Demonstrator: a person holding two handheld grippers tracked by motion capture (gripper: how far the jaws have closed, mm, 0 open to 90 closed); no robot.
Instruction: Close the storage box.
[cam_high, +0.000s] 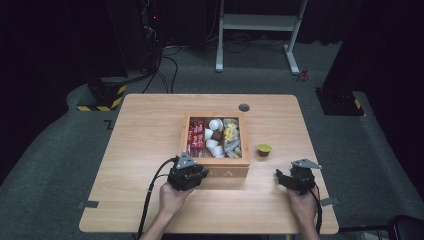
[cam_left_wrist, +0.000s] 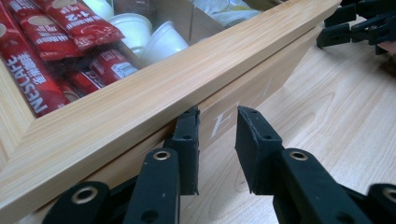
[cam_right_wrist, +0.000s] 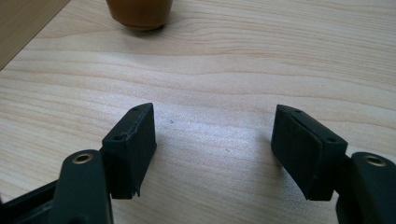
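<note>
A wooden box (cam_high: 216, 161) stands mid-table, holding red coffee sachets (cam_high: 196, 136), white cups (cam_high: 214, 132) and yellow packets (cam_high: 231, 135). My left gripper (cam_high: 200, 172) is at the box's front-left corner. In the left gripper view, the left gripper (cam_left_wrist: 218, 135) has its jaws a little apart with nothing between them, their tips against the lettered front face just under the box's top frame (cam_left_wrist: 154, 98). My right gripper (cam_high: 281, 176) rests to the right of the box. In its own view the right gripper (cam_right_wrist: 215, 135) stands wide open over bare table. A small brown capsule (cam_right_wrist: 138, 11) with a green top (cam_high: 264, 149) stands ahead of it.
A round cable hole (cam_high: 244, 107) sits in the table behind the box. The table's front edge runs close under both hands. A white desk frame (cam_high: 260, 22) and a yellow-and-black striped base (cam_high: 102, 97) stand on the floor beyond.
</note>
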